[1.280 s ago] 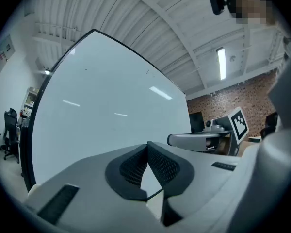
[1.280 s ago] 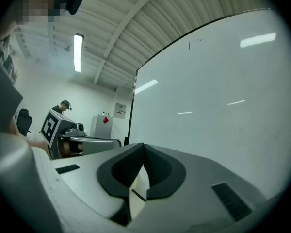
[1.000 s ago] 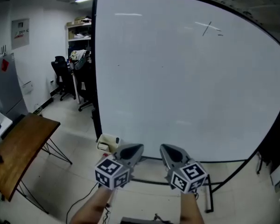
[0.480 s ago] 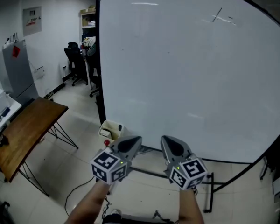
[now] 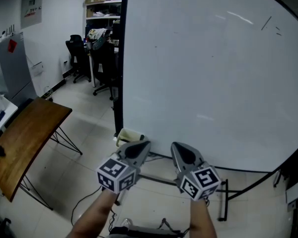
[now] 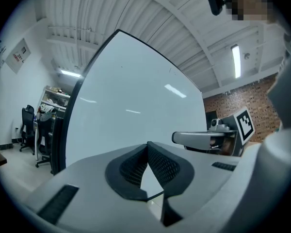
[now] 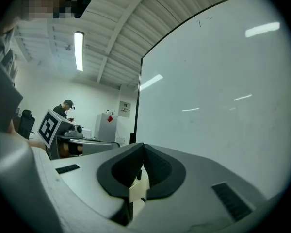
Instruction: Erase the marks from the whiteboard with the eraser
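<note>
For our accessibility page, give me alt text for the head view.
Two handheld grippers, the left gripper and right gripper, point side by side, jaws closed and empty, at a large whiteboard with small marks near its upper right. A cream object sits by the board's lower left corner; a wooden table stands at left.

Right gripper [image 7: 143,147] with fingers [image 7: 158,168] together, whiteboard [image 7: 223,106] just right, faint marks [image 7: 200,22] near its top edge.

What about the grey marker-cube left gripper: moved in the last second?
Yes. Left gripper shifted leftward, tips closer to the white whiteboard's black left frame edge in head view.
</note>
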A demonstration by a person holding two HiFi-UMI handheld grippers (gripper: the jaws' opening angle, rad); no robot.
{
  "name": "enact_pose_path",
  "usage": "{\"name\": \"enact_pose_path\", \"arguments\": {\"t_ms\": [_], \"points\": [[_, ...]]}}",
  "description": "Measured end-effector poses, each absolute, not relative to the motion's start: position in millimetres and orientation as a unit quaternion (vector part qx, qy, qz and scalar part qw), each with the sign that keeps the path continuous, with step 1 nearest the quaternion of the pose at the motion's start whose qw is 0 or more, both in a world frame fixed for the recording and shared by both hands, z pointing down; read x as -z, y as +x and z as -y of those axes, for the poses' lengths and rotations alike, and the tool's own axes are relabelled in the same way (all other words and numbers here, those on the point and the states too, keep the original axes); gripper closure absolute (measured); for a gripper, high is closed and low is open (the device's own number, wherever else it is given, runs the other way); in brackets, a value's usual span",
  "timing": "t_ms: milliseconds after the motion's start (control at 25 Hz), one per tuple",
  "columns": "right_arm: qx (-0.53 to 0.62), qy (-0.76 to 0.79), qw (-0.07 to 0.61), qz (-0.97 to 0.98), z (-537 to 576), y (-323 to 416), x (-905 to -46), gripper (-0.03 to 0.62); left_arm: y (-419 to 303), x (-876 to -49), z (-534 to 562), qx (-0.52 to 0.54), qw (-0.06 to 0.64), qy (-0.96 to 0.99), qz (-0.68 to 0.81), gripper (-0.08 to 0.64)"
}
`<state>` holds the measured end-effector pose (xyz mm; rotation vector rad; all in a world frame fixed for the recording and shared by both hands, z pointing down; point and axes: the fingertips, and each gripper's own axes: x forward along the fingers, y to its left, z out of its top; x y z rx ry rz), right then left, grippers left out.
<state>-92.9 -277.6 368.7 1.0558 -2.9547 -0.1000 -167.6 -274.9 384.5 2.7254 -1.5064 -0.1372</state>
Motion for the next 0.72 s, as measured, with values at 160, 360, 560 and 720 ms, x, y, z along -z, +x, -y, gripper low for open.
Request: {"name": "enact_pose_path", "arguments": {"t_ms": [160,360,560,720], "points": [[0.034,0.347,0.013,0.937,278.1,-112.9,-367.7,0.595,-184.3,-385.9,282.8,0.041,0.020,0.880,0.472,0.557],[0.027,0.354,0.016,0.935,282.0,-123.5,-372.3,0.595,-192.3,-388.1,289.3,0.040,0.022,0.879,0.474,0.557],[0.015,0.333,0.029,0.942,285.6,-126.2,-387.3,0.595,-195.2,-401.7,294.1,0.040,0.039,0.866,0.498,0.557],[0.009,0.314,0.035,0.949,286.2,-125.7,-394.1,0.595,-194.9,-407.8,293.8,0.038,0.045,0.854,0.516,0.557]]}}
